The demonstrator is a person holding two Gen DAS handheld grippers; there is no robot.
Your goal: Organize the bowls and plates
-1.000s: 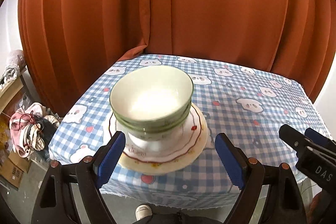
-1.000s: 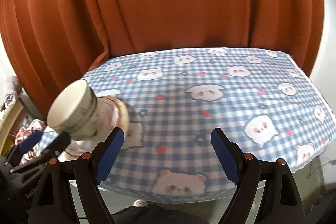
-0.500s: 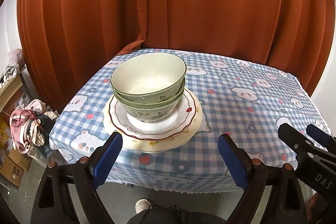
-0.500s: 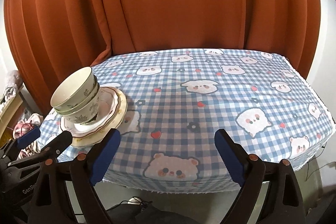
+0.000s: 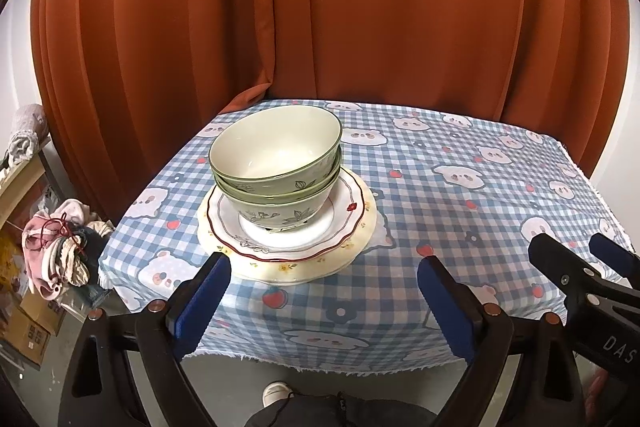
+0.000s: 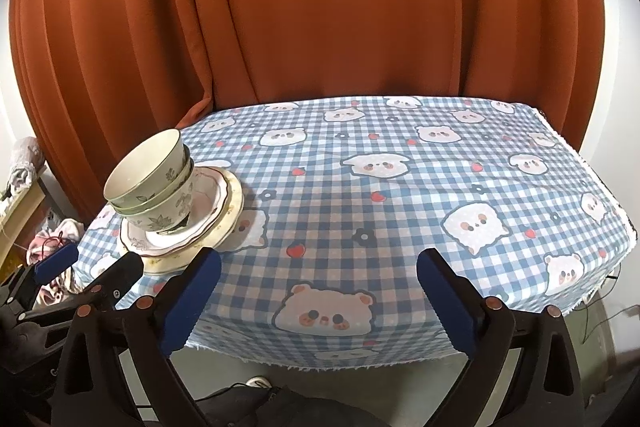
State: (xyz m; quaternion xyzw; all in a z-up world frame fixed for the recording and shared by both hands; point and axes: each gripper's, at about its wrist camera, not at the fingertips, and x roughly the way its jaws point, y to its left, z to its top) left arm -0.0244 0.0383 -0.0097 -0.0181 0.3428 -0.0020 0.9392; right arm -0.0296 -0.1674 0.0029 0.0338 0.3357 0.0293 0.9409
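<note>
**Bowls nested on stacked plates, both claws spread and empty**

Two glossy green-rimmed ceramic bowls [image 5: 276,163] sat nested, leaf sprigs painted on their round sides. They rested on a white scalloped plate [image 5: 344,215] with a red edge line, itself lying on a wider cream plate [image 5: 360,247] dotted with small flowers. From the left wrist view the stack stood at about 11 o'clock; from the right wrist view it lay at 9 o'clock. A soft blue-and-white checked tablecloth [image 6: 400,195], printed with bears and strawberries, covered the table [image 6: 360,347], its near hem frayed. Pleated rust-orange curtains [image 5: 360,7] hung behind.

The left gripper [image 5: 324,295] had its blue-padded jaws opening, nothing between them. The right gripper [image 6: 320,291] was likewise opening, wide apart over bare cloth, clear of the dishes.
</note>
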